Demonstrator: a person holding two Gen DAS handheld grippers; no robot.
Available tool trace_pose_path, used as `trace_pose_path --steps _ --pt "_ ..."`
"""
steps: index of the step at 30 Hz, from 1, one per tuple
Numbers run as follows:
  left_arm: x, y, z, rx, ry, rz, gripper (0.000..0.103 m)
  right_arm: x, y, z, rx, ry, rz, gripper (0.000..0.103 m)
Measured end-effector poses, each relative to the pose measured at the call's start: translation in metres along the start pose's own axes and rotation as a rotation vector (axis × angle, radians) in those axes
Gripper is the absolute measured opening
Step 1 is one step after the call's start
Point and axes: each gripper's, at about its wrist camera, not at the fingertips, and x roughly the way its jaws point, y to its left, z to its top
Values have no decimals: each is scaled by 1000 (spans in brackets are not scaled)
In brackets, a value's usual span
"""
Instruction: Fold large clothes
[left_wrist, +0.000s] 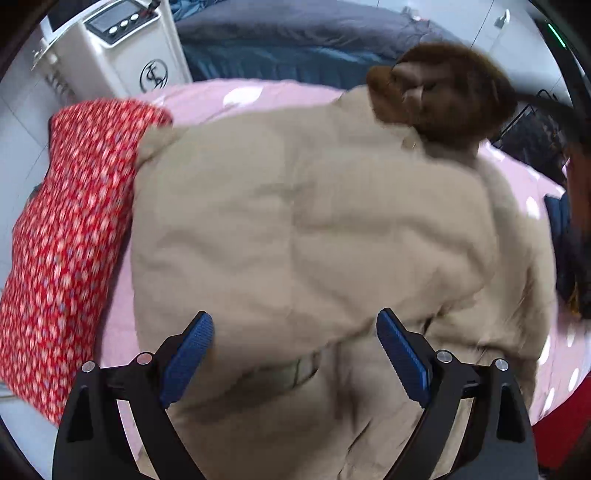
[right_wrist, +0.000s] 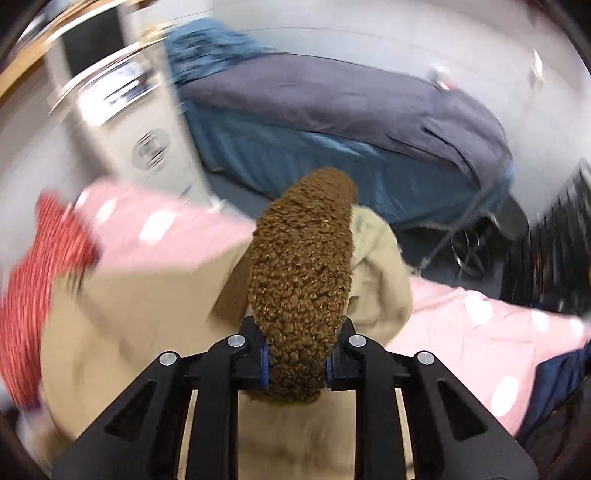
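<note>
A large beige padded coat (left_wrist: 303, 221) lies spread over a pink dotted bedspread (left_wrist: 214, 99). Its brown fleece collar (left_wrist: 439, 99) is lifted at the far right of the left wrist view. My left gripper (left_wrist: 295, 354) hovers over the coat's near part, its blue pads wide apart with nothing between them. In the right wrist view my right gripper (right_wrist: 297, 363) is shut on the brown fleece collar (right_wrist: 301, 280), which rises out from between the blue pads. The beige coat (right_wrist: 140, 317) hangs below and to the left of it.
A red flowered garment (left_wrist: 70, 236) lies at the left edge of the pink bedspread (right_wrist: 480, 317). Behind stand a white appliance with buttons (left_wrist: 122, 48) and a bed with blue and grey covers (right_wrist: 332, 122). Dark fabric (left_wrist: 569, 236) lies at the right.
</note>
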Motion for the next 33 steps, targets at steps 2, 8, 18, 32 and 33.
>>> trace_pose_path --steps 2,8,18,32,33 --pt "-3 -2 13 -7 -25 -23 88 -6 19 -40 -58 13 -23 21" --pt "-5 -7 72 -12 -83 -85 88 -3 40 -109 -69 46 -98 21" --pt "1 -110 200 187 -173 -128 87 7 46 -119 -1 36 -142 21" --pt "107 -215 308 248 -2 -93 74 17 37 -128 46 36 -127 22" --pt "114 -221 309 274 19 -75 66 18 37 -128 45 36 -127 22"
